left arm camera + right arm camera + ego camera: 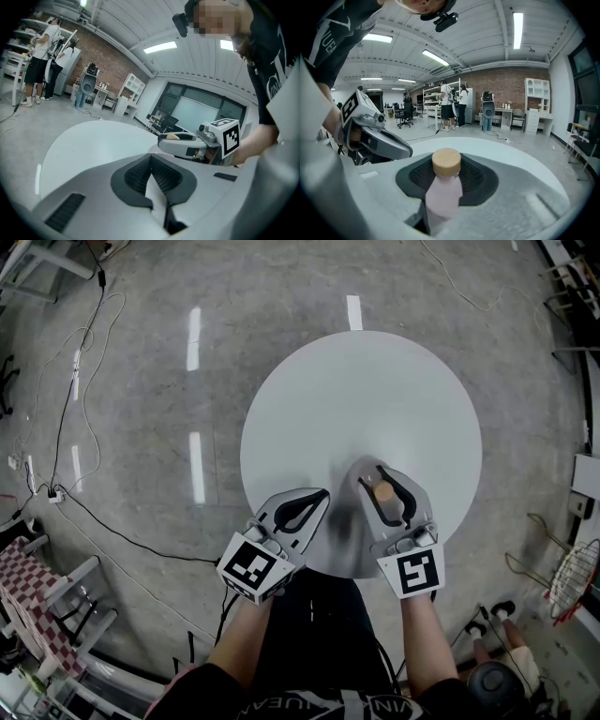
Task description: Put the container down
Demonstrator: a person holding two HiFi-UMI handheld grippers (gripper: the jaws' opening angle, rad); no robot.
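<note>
The container is a pale pink bottle [442, 194] with a tan cap [446, 162]. It stands upright between the black pads of my right gripper [446, 174], which is shut on it. In the head view the cap [383, 491] shows inside the right gripper [379, 474], above the near right part of the round white table [356, 399]. The bottle's base is hidden, so I cannot tell whether it touches the table. My left gripper [320, 496] hovers over the table's near edge, shut and empty, with its pads [161, 176] meeting. It sits just left of the right gripper [185, 142].
Black and white cables [80, 409] trail over the grey floor to the left. A rack with a checked cloth [33, 601] stands at the lower left and a wire basket [572, 582] at the right. People [452, 108] stand by shelves far behind the table.
</note>
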